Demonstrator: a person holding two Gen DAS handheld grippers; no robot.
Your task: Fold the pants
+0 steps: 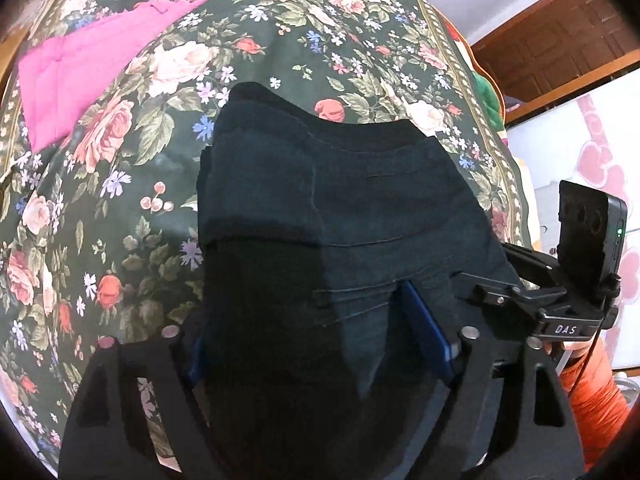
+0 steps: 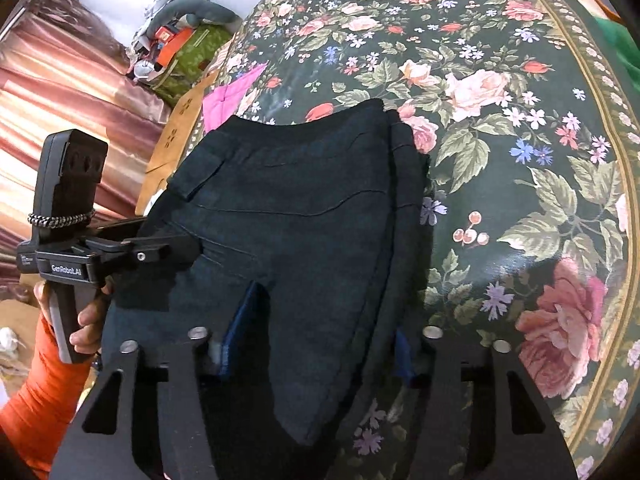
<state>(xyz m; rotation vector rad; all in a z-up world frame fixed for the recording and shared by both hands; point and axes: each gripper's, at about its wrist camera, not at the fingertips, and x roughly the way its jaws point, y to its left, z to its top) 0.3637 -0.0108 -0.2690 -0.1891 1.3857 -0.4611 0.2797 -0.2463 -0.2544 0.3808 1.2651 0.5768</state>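
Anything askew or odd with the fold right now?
Nothing stands out. The dark pants lie folded in neat layers on the floral cover, near edge between both tongs. Pink cloth sits apart.

The dark navy, almost black denim pants (image 1: 340,208) are lying folded into a thick, roughly rectangular stack of layers on the floral cloth, with faint stitch lines running across the top face. In the left wrist view the bundle is filling the centre and spreading toward 6 o'clock, its far edge curving at 12 o'clock. In the right wrist view the pants (image 2: 288,216) are sitting centre-left, their stacked layer edges showing along the 3 o'clock side and a small flap lying at 10 o'clock.
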